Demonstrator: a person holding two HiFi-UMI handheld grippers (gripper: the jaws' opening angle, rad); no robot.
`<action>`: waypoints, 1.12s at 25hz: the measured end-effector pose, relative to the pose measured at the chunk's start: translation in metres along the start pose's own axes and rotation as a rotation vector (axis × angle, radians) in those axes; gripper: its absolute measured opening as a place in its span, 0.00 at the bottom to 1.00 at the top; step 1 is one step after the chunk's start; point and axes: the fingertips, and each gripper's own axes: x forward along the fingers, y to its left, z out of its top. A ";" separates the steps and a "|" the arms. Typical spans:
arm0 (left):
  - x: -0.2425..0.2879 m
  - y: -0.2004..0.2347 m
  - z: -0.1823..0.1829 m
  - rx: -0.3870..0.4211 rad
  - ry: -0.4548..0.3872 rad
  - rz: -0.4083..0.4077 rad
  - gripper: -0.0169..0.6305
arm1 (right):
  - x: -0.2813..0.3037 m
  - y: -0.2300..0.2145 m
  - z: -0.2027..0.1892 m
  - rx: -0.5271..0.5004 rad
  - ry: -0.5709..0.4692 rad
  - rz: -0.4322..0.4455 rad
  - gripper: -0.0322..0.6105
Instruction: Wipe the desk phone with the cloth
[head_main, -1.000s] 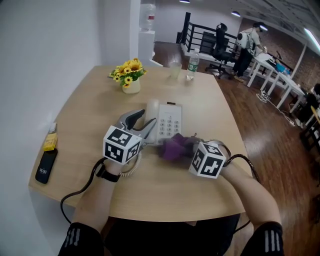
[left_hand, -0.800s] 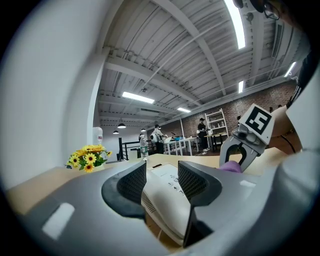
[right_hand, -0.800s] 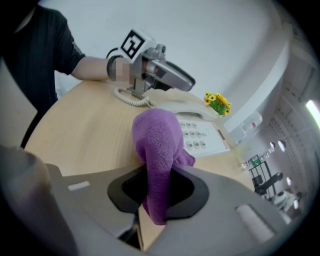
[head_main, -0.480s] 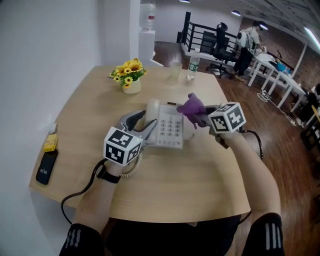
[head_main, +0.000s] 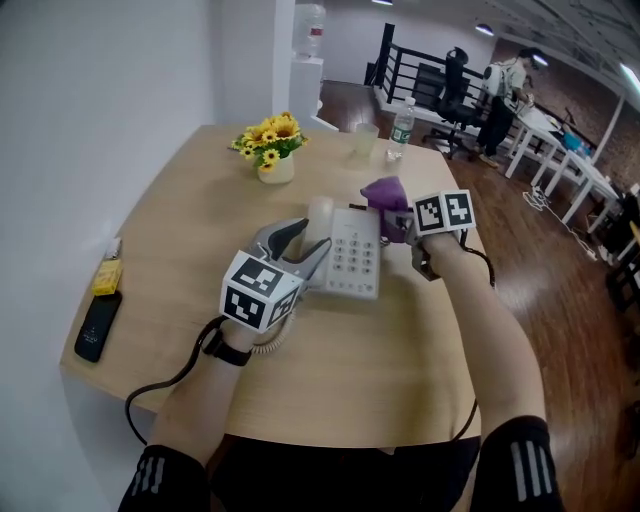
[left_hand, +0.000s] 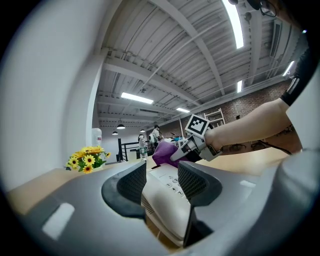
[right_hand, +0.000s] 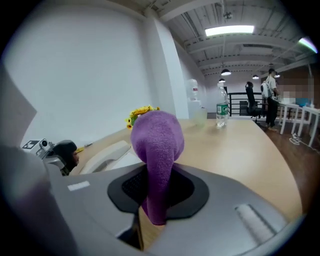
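**Left clamps the phone, right holds the cloth at its far right corner**

Head view: the desk phone (head_main: 352, 262) sits mid-table (head_main: 380, 380), with its handset (head_main: 318, 222) in the cradle on the left side. A flower pot (head_main: 273, 150), cup (head_main: 366, 140) and water bottle (head_main: 402, 122) stand along the far edge, well apart from the phone. A black device (head_main: 97, 325) and a yellow item (head_main: 106, 275) lie at the left edge. The coiled cord (head_main: 265, 345) lies under the left wrist. The left gripper (head_main: 305, 243) comes in from the near left, its jaws straddling the phone's near-left part. The right gripper (head_main: 400, 225) is at the phone's far right corner with the purple cloth (head_main: 384, 192) bunched ahead of it. Whether the cloth touches the phone isn't clear from here.

Left gripper view: the left gripper (left_hand: 162, 170) has its jaws partly open, pads against both sides of the white phone body (left_hand: 165, 200). The keypad is visible past them. Beyond that, the right gripper (left_hand: 182, 152) and the cloth (left_hand: 162, 152) sit over the phone's far end. The flowers (left_hand: 86, 159) are at the left.

Right gripper view: the right gripper (right_hand: 159, 187) has its jaws nearly together, pinching the cloth (right_hand: 157, 145), which stands up in a rounded wad and blocks the centre. The handset (right_hand: 107, 157) is low left, the left gripper (right_hand: 60, 152) beyond it. The bottle (right_hand: 221, 107) and cup (right_hand: 200, 116) are far off.
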 end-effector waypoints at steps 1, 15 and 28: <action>0.000 0.001 0.000 0.000 -0.001 0.001 0.32 | 0.001 0.005 -0.005 0.000 0.007 0.015 0.16; -0.002 0.003 0.002 0.003 -0.005 0.009 0.32 | -0.041 0.080 -0.085 -0.116 0.098 0.220 0.16; -0.001 0.003 -0.001 0.005 0.004 0.010 0.32 | -0.090 0.131 -0.122 -0.222 0.048 0.302 0.16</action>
